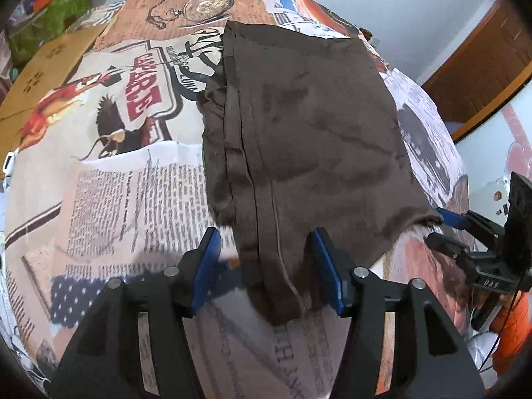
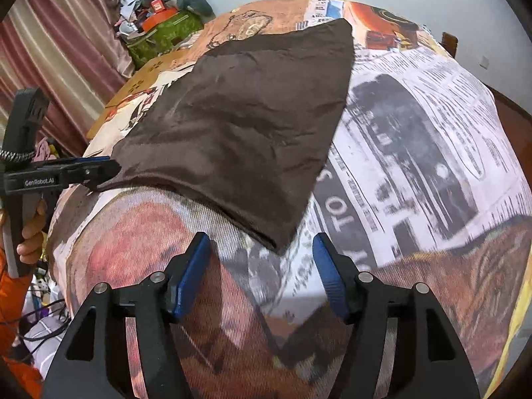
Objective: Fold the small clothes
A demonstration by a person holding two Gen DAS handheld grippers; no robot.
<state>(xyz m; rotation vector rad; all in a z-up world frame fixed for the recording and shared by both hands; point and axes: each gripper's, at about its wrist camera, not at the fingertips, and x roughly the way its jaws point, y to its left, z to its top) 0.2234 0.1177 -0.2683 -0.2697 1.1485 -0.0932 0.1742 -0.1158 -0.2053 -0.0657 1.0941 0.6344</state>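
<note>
Nearest, the left claw (image 1: 266,266) gapes wide, straddling the near edge of the folded brown garment (image 1: 299,126) on the newspaper-print worktop (image 1: 133,183). The right claw (image 2: 262,266) is spread open just short of the garment's near corner. Beyond the worktop's far left edge, a green box (image 2: 159,36) holds an orange item.

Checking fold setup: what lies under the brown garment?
The brown garment lies on the newspaper-print tablecloth, whose print shows all around it. Whatever is beneath the cloth's middle is covered and cannot be seen.
</note>
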